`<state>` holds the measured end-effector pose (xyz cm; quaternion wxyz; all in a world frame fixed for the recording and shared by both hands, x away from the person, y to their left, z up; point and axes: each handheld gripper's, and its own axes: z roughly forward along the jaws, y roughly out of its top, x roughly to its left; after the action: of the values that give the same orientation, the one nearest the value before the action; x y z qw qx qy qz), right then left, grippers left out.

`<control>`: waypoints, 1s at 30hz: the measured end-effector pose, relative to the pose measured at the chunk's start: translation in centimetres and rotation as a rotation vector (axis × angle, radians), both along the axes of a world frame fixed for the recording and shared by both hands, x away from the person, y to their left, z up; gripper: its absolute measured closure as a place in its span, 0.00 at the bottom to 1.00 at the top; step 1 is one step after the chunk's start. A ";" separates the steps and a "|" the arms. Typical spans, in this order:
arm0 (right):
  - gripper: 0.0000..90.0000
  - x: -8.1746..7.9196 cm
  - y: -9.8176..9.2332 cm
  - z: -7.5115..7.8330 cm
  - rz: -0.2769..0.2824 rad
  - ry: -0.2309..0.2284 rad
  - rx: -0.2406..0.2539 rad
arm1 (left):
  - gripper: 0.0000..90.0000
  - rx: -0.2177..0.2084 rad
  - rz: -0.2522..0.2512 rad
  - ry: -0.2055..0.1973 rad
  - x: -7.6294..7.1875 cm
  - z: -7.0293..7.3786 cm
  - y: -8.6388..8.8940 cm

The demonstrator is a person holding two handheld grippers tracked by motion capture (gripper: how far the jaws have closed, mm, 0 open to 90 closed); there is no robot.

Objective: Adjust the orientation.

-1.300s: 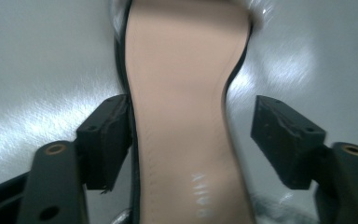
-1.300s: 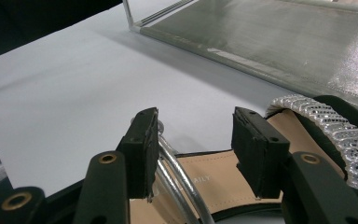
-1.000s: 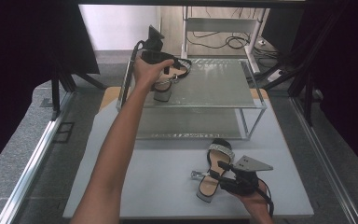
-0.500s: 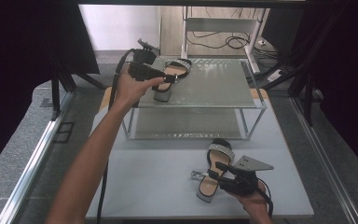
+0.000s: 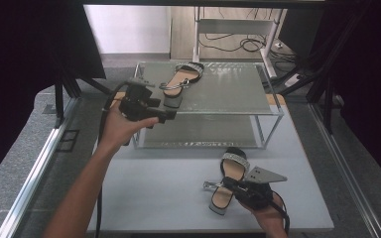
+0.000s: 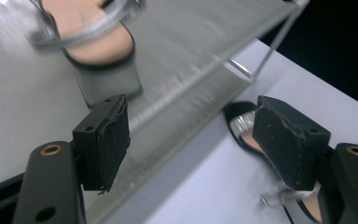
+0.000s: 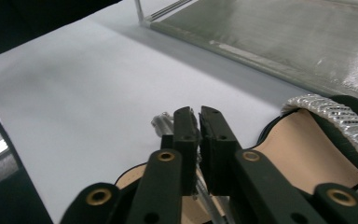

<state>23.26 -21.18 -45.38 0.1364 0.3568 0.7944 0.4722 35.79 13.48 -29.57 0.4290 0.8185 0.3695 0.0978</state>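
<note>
no readable writing anywhere. left gripper, jaws apart and empty, hangs beside the rack holding one sandal. right gripper pinches the strap (silvery) of the other sandal on the table.

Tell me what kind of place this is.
Probably a lab or recording workspace, not a home: black curtains flank the white table, loose cables lie on the floor behind, and a small shoe rack stands staged on it.
</note>
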 end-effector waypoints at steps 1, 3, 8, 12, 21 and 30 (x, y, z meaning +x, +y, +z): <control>0.97 -0.1 0.1 0.0 0.004 0.001 -0.003 | 0.30 -0.029 -0.016 0.009 -0.5 -0.5 0.3; 0.99 -0.1 0.3 0.0 0.009 0.002 -0.018 | 0.31 -0.040 -0.028 0.007 -1.7 -1.8 0.8; 1.00 -0.3 1.0 0.0 0.023 0.000 -0.041 | 0.34 -0.015 -0.035 0.036 -4.1 -5.3 1.8; 1.00 -0.3 1.5 -0.3 0.036 0.009 -0.048 | 0.34 -0.003 -0.030 0.051 -5.5 -7.7 2.3; 1.00 -0.9 4.5 -1.4 0.124 0.031 -0.139 | 0.36 0.004 -0.002 0.082 -7.2 -12.0 3.5; 1.00 -1.9 6.9 -2.6 0.164 0.045 -0.315 | 0.36 0.000 -0.014 0.141 -6.6 -14.8 3.4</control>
<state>21.35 -14.25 -47.95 0.1339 0.2758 0.8878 0.3432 29.14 16.88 -44.38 0.4024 0.8259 0.3932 0.0370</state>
